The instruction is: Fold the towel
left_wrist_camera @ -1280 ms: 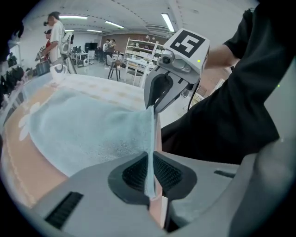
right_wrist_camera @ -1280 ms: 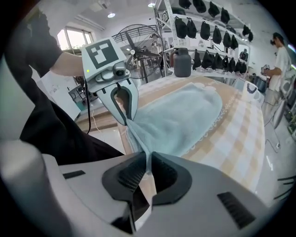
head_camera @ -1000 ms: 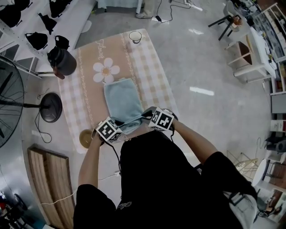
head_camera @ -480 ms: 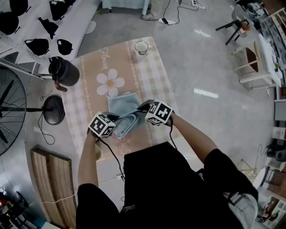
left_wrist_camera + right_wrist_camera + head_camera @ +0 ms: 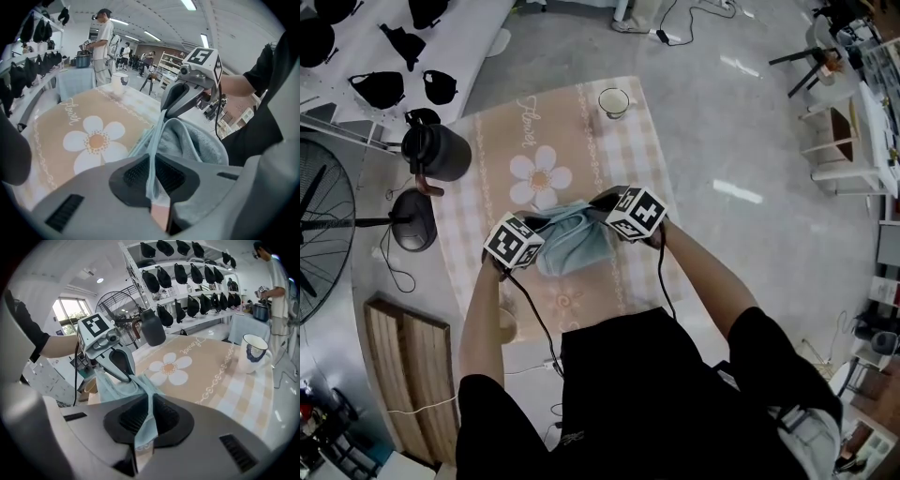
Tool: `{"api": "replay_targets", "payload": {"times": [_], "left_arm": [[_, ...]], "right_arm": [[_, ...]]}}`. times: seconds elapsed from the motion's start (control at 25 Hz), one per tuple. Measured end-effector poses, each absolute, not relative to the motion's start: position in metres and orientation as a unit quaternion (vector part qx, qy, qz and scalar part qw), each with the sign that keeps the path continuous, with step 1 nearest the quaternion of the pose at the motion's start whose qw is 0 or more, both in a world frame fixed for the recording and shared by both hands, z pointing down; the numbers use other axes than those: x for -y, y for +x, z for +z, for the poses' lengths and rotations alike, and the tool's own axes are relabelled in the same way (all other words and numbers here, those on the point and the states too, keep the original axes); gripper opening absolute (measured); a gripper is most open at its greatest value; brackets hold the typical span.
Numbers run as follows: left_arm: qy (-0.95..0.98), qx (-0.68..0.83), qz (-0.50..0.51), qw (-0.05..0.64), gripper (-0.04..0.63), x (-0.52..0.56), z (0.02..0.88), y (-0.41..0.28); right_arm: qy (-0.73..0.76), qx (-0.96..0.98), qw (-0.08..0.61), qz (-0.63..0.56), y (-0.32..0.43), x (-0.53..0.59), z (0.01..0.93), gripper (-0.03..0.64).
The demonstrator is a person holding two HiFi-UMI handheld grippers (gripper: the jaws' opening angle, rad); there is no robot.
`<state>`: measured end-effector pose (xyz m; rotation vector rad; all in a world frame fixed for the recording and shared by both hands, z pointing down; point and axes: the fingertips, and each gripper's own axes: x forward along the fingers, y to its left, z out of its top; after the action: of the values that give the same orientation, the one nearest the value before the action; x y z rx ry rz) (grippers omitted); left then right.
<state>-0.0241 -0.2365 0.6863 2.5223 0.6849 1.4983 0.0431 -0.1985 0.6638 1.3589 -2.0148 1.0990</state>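
A light blue towel (image 5: 574, 241) lies folded over on the flower-print tablecloth (image 5: 548, 127). My left gripper (image 5: 539, 228) is shut on one near corner of the towel (image 5: 185, 140), whose edge runs up between the jaws. My right gripper (image 5: 598, 202) is shut on the other corner of the towel (image 5: 117, 385) in the same way. Both grippers hold the near edge lifted over the far part, just below the white flower (image 5: 541, 178). In each gripper view the other gripper shows across the cloth, the right gripper (image 5: 165, 108) in one and the left gripper (image 5: 133, 377) in the other.
A white mug (image 5: 613, 101) stands at the table's far end. A dark kettle (image 5: 437, 152) sits at the table's left edge. A fan base (image 5: 414, 221) and a wooden pallet (image 5: 408, 370) are on the floor at left. Shelves with black caps (image 5: 180, 275) line the wall.
Both grippers have carried the towel's near edge away from the person, toward the flower. The towel has gone from long and flat to doubled over and bunched.
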Motion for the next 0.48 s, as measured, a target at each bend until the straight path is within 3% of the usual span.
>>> {"api": "replay_targets", "payload": {"times": [0.24,0.28,0.36,0.48], "left_arm": [[0.848,-0.209,0.482,0.068,0.038,0.249,0.685,-0.013],[0.858,-0.19,0.471,0.073,0.074,0.257,0.682,-0.01],[0.884,-0.13,0.44,0.09,0.209,0.28,0.674,-0.005],[0.908,-0.047,0.394,0.134,0.213,0.309,0.657,-0.011]], "right_arm": [[0.503,0.722,0.237,0.413,0.053,0.2,0.67,0.031],[0.513,0.714,0.236,0.415,0.056,0.199,0.672,0.031],[0.55,0.692,0.223,0.411,0.067,0.2,0.672,0.033],[0.605,0.671,0.17,0.395,0.083,0.203,0.66,0.219]]}}
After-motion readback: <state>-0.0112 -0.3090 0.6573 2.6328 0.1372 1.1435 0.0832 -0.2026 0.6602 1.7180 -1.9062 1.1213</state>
